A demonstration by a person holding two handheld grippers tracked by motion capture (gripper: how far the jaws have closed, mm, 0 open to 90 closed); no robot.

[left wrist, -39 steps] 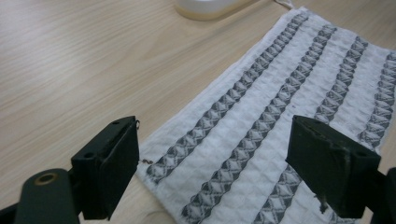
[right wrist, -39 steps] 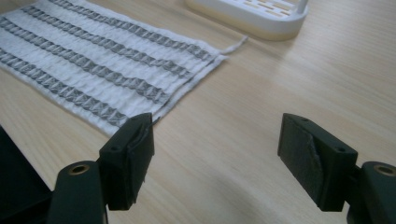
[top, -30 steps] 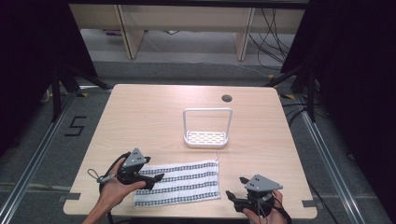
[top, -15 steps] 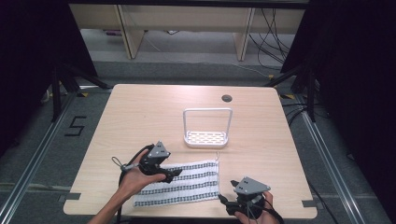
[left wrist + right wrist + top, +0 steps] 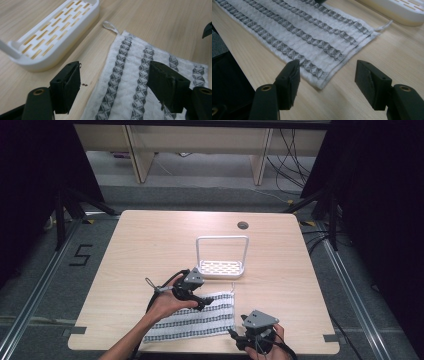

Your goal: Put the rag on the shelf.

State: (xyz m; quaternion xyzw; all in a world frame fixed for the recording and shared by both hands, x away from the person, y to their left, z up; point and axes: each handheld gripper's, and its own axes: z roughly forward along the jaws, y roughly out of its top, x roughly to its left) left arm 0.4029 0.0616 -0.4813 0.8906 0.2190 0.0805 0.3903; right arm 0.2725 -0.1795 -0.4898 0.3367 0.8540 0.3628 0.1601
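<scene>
A white slotted rack (image 5: 220, 268) with an upright frame stands on the wooden counter (image 5: 150, 240), near a round hole (image 5: 243, 225).

Wooden table (image 5: 150, 245) bears striped towel (image 5: 200, 322), white rack (image 5: 220, 268)

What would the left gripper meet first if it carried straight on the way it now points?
Most likely the striped towel: the left gripper is open and angled down over its edge, with the white rack off to one side.
</scene>
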